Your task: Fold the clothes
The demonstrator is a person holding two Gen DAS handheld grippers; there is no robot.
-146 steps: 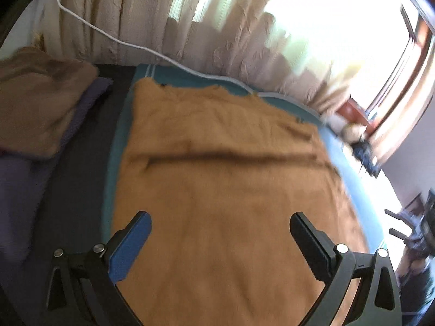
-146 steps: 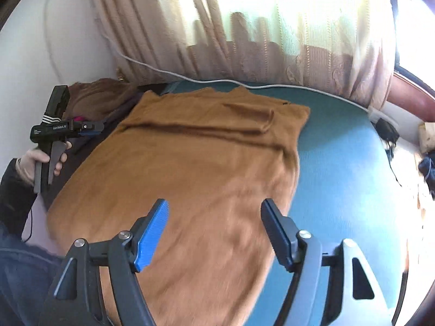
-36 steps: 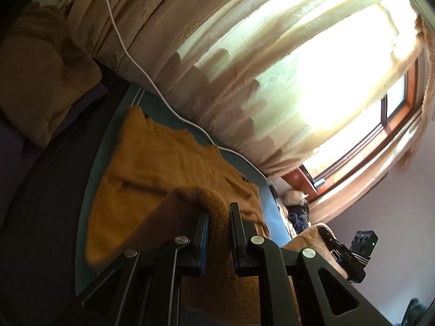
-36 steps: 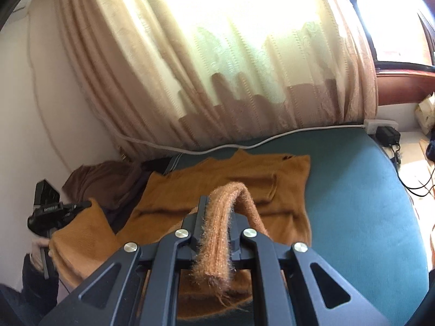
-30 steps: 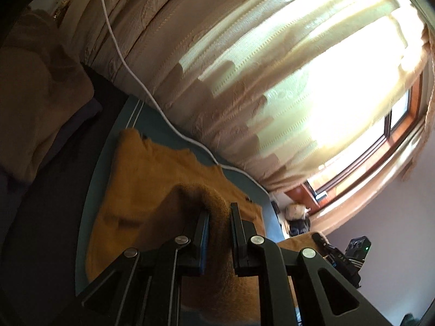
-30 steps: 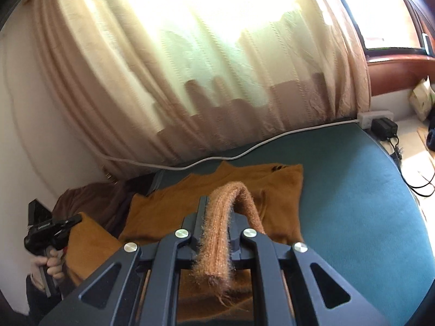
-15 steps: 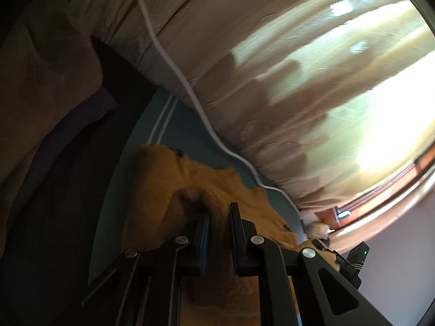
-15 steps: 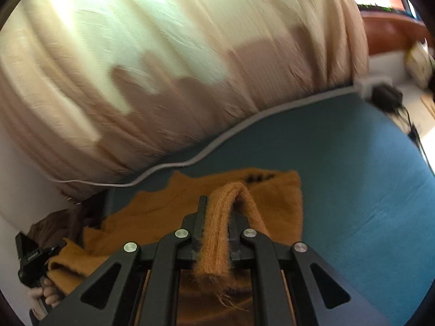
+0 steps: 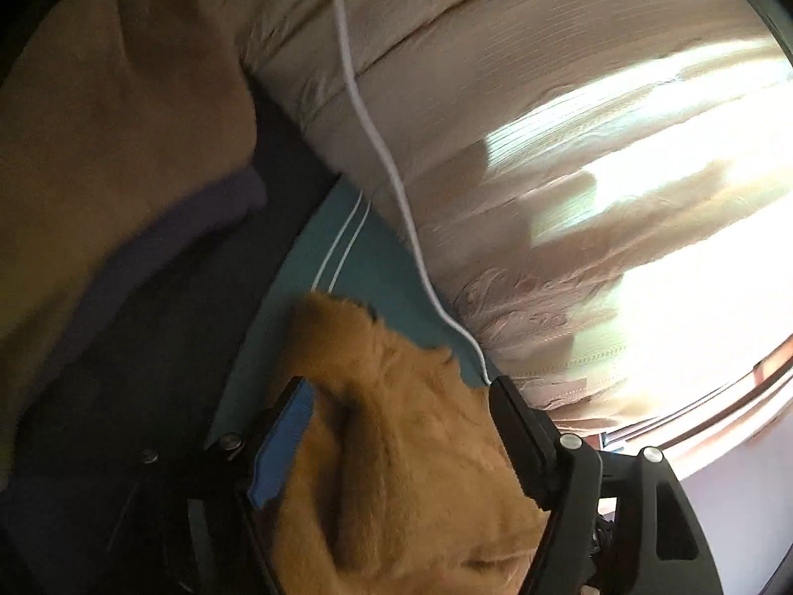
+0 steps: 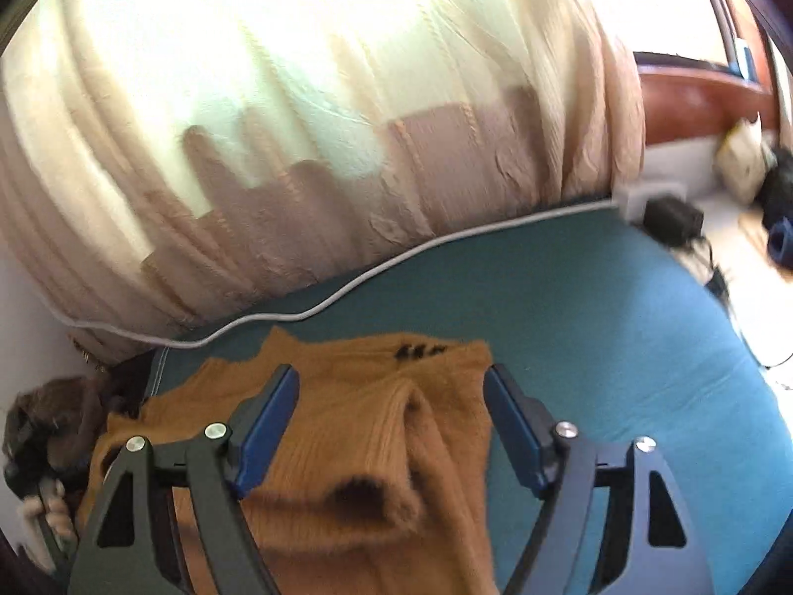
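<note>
both grippers wide open, low over the cloth

the left gripper [image 9: 396, 416] has its fingers spread far apart. the right gripper [image 10: 391, 406] is spread too. a hand [image 10: 47, 515] shows at the left edge, holding a handle.

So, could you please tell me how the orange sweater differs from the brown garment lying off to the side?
The orange sweater is bright ochre and lies on the teal mat; the brown garment is darker and lies off the mat, by the wall. The sweater is folded over on itself; the brown garment sits in a loose heap. Both are soft fabric.
</note>
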